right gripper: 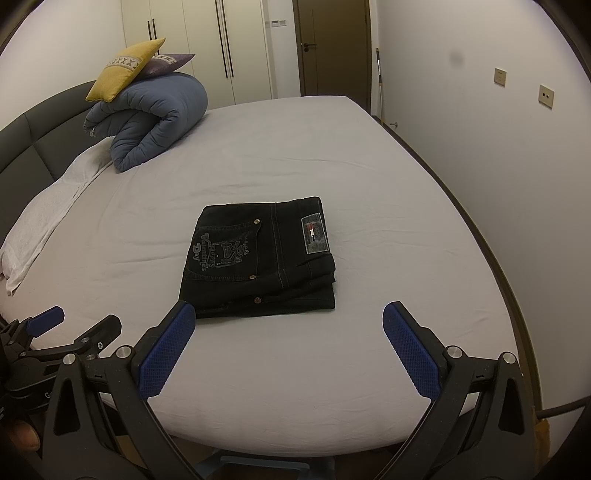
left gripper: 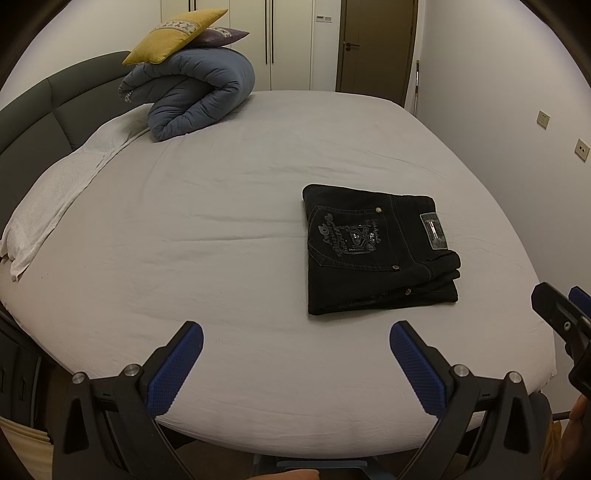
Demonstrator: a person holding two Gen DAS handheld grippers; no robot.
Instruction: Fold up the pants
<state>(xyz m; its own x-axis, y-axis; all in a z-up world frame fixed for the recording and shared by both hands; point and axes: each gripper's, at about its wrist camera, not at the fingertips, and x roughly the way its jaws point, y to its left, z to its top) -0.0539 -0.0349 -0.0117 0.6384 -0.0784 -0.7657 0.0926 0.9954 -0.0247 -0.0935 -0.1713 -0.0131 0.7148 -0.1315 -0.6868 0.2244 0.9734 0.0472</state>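
Note:
Black pants (left gripper: pixel 376 251) lie folded into a compact rectangle on the grey bed sheet (left gripper: pixel 221 206), back pocket print and waist label facing up. My left gripper (left gripper: pixel 295 334) hovers open near the bed's front edge, below and left of the pants, with nothing between its blue pads. In the right wrist view the same pants (right gripper: pixel 258 258) sit just beyond my right gripper (right gripper: pixel 288 314), which is also open and holds nothing. The left gripper (right gripper: pixel 79 321) shows at the lower left of that view, and the right gripper (left gripper: pixel 561 302) shows at the right edge of the left wrist view.
A rolled blue duvet (left gripper: pixel 195 96) with a yellow cushion (left gripper: pixel 173 35) and a purple cushion on top sits at the bed's far left. A white towel (left gripper: pixel 62 188) lies along the dark headboard (left gripper: pixel 55 99). A wall (right gripper: pixel 480 155) runs close along the bed's right side.

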